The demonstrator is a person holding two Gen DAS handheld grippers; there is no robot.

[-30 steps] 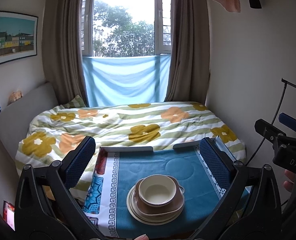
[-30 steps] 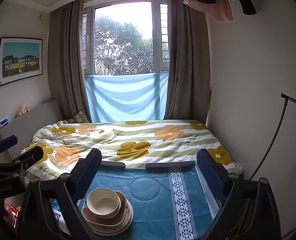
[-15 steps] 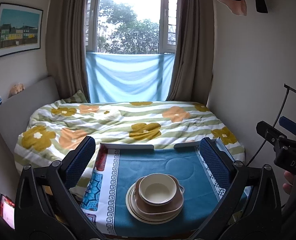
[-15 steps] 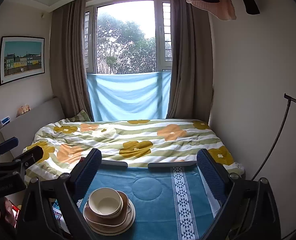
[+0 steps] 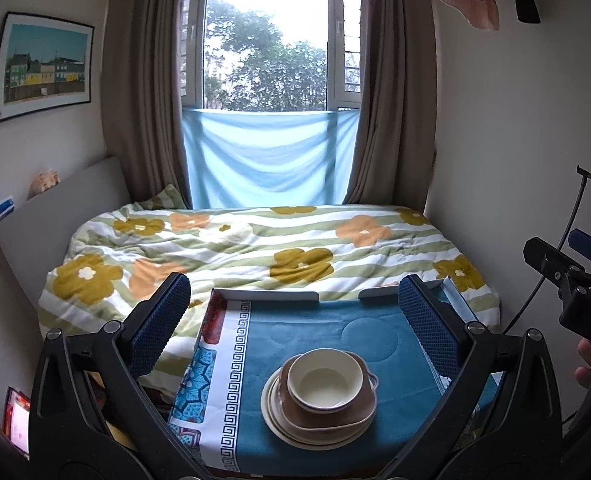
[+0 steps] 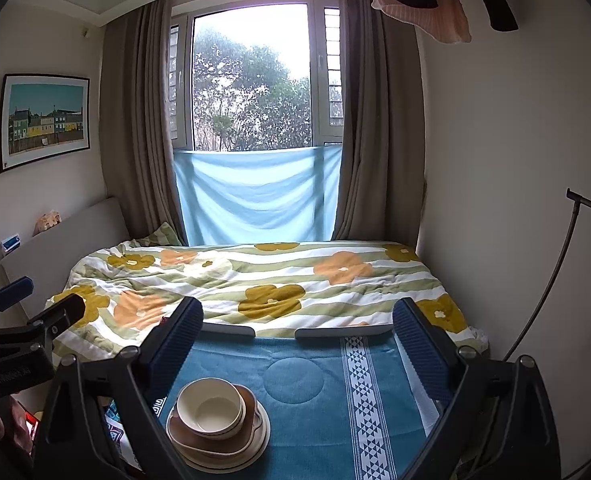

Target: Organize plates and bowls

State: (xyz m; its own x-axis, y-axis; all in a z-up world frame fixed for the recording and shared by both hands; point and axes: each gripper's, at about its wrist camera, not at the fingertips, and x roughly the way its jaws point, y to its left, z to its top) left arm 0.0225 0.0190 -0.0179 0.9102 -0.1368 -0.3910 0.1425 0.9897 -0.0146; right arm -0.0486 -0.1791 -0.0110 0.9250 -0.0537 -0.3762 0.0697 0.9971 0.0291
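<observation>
A cream bowl sits inside a brown handled dish, which rests on cream plates, all stacked on the blue-clothed table. My left gripper hovers above and behind the stack, open and holding nothing. In the right wrist view the same cream bowl and cream plates lie at the lower left, beside my left finger. My right gripper is also open and holds nothing, with bare cloth below it.
A bed with a flowered duvet lies just beyond the table's far edge. A curtained window is behind it. A white wall and a thin black stand are on the right. The other gripper's body shows at the right edge.
Both cameras have risen and tilted a little, so the stack sits slightly lower and nearer in view. The dishes have not moved and both grippers stay open.
</observation>
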